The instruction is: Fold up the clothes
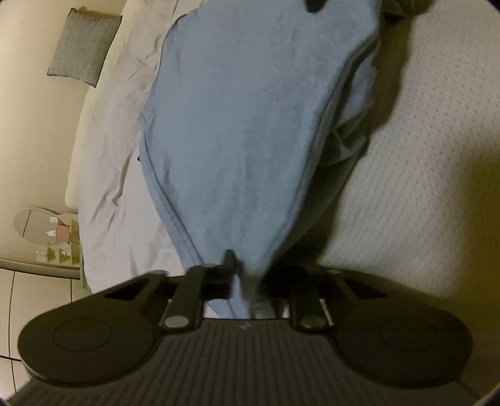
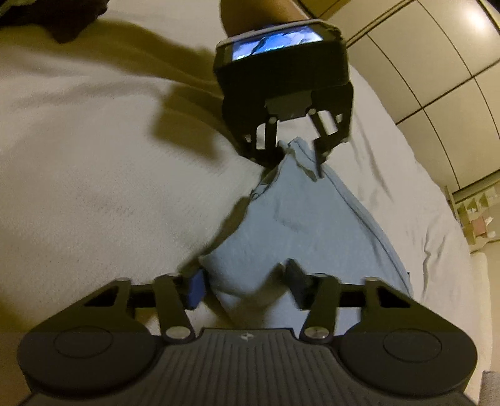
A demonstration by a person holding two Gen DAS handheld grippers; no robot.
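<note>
The garment (image 1: 243,131) was stretched over the bed (image 1: 422,187), between the left tongs (image 1: 247,268) and right tongs (image 2: 247,281).

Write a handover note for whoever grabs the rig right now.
Left gripper: shut on one end of the light blue fleece garment.
Right gripper: shut on the opposite end; the garment is stretched between them over the white textured mattress.
Done: one lengthwise fold, layered edges visible.
Left: lay it down, fold again. The dark clothes at the far edge probably wait their turn.

Black left hand-held gripper (image 1: 247,268), ribbed grey base, silver pivot screws, right hand-held gripper (image 2: 243,281) with blue fingertip pad (image 2: 196,289)
</note>
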